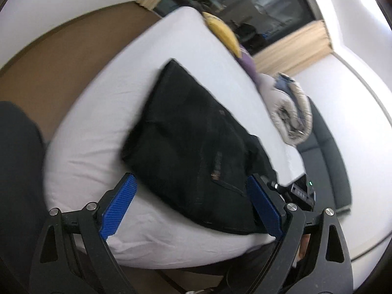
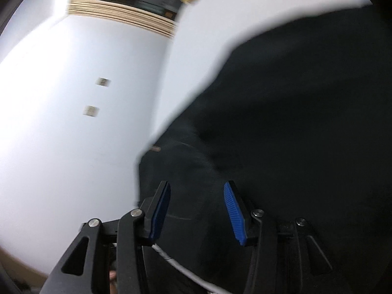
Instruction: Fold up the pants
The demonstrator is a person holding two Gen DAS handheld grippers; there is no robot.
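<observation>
The black pants (image 1: pixel 196 147) lie folded on the white bed (image 1: pixel 110 98), near its front edge. The left gripper (image 1: pixel 193 208) is wide open and holds nothing. The right gripper (image 2: pixel 197 210) is partly open above the pants (image 2: pixel 281 122), holding nothing. A yellow pillow (image 1: pixel 224 33) and a rolled blanket (image 1: pixel 291 112) sit along the bed's far edge.

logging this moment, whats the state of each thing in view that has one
black pants: folded into a compact block, lying flat on the bed, in neither claw
left claw: wide open, nothing between its pads
right claw: partly open over the pants, pads not pressing cloth
bed sheet: spread flat, lightly wrinkled at the near corner
quilt: rolled up at the far edge of the bed
</observation>
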